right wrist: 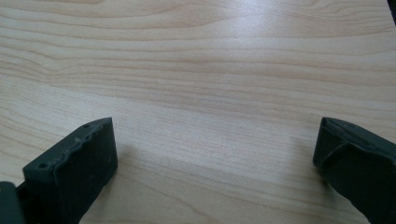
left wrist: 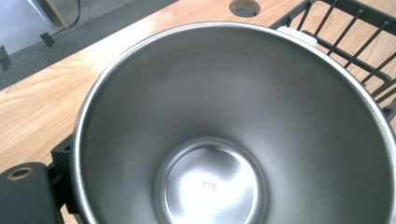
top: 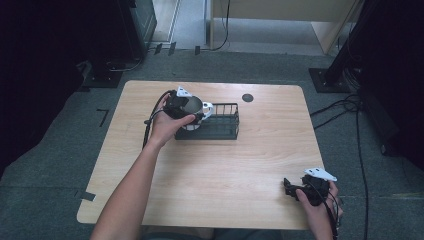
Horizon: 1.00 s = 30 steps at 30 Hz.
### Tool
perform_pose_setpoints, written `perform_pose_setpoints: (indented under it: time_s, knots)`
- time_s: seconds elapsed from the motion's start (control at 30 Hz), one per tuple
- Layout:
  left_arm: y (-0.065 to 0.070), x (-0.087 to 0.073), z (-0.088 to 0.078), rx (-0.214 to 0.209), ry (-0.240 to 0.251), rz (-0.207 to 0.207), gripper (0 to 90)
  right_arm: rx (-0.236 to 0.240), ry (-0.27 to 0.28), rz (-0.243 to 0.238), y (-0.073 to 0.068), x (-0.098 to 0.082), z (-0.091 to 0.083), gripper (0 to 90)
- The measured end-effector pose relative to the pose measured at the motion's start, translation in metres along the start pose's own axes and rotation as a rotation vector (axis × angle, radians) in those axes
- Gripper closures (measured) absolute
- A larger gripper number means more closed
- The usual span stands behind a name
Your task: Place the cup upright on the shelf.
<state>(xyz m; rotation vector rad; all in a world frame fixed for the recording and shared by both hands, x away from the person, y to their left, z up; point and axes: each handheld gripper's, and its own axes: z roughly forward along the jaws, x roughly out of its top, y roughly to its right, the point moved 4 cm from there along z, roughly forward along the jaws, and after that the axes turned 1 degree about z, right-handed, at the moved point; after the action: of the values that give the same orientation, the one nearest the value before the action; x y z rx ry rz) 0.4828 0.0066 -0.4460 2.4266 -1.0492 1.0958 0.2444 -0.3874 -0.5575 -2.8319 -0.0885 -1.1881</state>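
Observation:
A steel cup [top: 193, 105] with a white outside and a white handle [top: 208, 109] is at the left end of a black wire basket [top: 222, 131], and my left gripper [top: 185, 112] is shut on it. Whether it rests in the basket or hangs over it, I cannot tell. In the left gripper view the cup's shiny inside [left wrist: 210, 140] is close up, with "304" stamped on its bottom, one black jaw beside its rim and the basket's wires [left wrist: 355, 42] beyond. My right gripper [top: 290, 187] [right wrist: 215, 149] lies open near the table's front right corner, nothing between its jaws.
The light wooden table [top: 215, 170] has a round cable hole [top: 247, 97] [left wrist: 244, 7] behind the basket. Cables trail on the grey carpet to the right, and dark stands flank the table at the back.

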Motion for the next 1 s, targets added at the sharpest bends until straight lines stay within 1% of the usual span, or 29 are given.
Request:
perform_pose_setpoints:
  time_s: [0.07, 0.1, 0.13, 0.17, 0.23, 0.27, 0.37, 0.4, 0.43, 0.47, 0.5, 0.53, 0.6, 0.67, 0.7, 0.8, 0.83, 0.87, 0.9, 1.0]
  knots:
    - [0.0, -0.001, 0.0, 0.006, 0.003, -0.001, 6.0, 0.0, 0.0, 0.0, 0.0, 0.0, 0.0, 0.0]
    - [-0.001, 0.0, -0.001, 0.017, 0.009, -0.005, 6.0, 0.0, 0.0, 0.0, 0.0, 0.0, 0.0, 0.0]
    - [-0.002, 0.001, -0.003, 0.02, 0.025, -0.025, 3.8, 0.0, 0.0, 0.0, 0.0, 0.0, 0.0, 0.0]
    - [-0.003, 0.003, -0.006, 0.012, 0.037, -0.042, 0.1, 0.0, 0.0, 0.0, 0.0, 0.0, 0.0, 0.0]
    - [-0.005, 0.005, -0.012, -0.003, 0.053, -0.053, 0.0, 0.0, 0.0, 0.0, 0.0, 0.0, 0.0, 0.0]
    - [-0.005, 0.006, -0.014, 0.001, 0.053, -0.056, 0.0, 0.0, 0.0, 0.0, 0.0, 0.0, 0.0, 0.0]
    - [-0.004, 0.008, -0.024, 0.003, 0.075, -0.069, 0.0, 0.0, 0.0, 0.0, 0.0, 0.0, 0.0, 0.0]
    - [-0.005, 0.009, -0.029, -0.006, 0.09, -0.079, 0.0, 0.0, 0.0, 0.0, 0.0, 0.0, 0.0, 0.0]
    - [-0.006, 0.009, -0.033, -0.015, 0.111, -0.099, 0.0, 0.0, 0.0, 0.0, 0.0, 0.0, 0.0, 0.0]
    - [-0.007, 0.009, -0.038, -0.018, 0.129, -0.107, 0.0, 0.0, 0.0, 0.0, 0.0, 0.0, 0.0, 0.0]
    - [-0.008, 0.009, -0.043, -0.015, 0.14, -0.111, 0.0, 0.0, 0.0, 0.0, 0.0, 0.0, 0.0, 0.0]
    - [-0.009, 0.009, -0.048, -0.005, 0.14, -0.117, 0.0, 0.0, 0.0, 0.0, 0.0, 0.0, 0.0, 0.0]
    - [-0.009, 0.008, -0.055, -0.008, 0.159, -0.118, 0.0, 0.0, 0.0, 0.0, 0.0, 0.0, 0.0, 0.0]
    - [-0.008, 0.005, -0.062, 0.009, 0.157, -0.111, 0.0, 0.0, 0.0, 0.0, 0.0, 0.0, 0.0, 0.0]
    - [-0.008, 0.003, -0.066, 0.01, 0.16, -0.11, 0.0, 0.001, 0.0, 0.0, 0.0, 0.0, 0.0, 0.0]
    - [-0.007, -0.004, -0.075, 0.019, 0.169, -0.118, 0.0, 0.001, 0.0, 0.0, 0.0, 0.0, 0.0, 0.0]
    - [-0.007, -0.008, -0.078, 0.029, 0.172, -0.119, 0.0, 0.0, 0.0, 0.0, 0.0, 0.0, 0.0, 0.0]
    - [-0.006, -0.012, -0.082, 0.05, 0.173, -0.122, 0.0, 0.0, 0.0, 0.0, 0.0, 0.0, 0.0, 0.0]
    - [-0.005, -0.017, -0.084, 0.062, 0.173, -0.119, 0.0, 0.0, 0.0, 0.0, 0.0, 0.0, 0.0, 0.0]
    - [-0.002, -0.029, -0.093, 0.061, 0.18, -0.129, 0.0, 0.0, 0.0, 0.0, 0.0, 0.0, 0.0, 0.0]
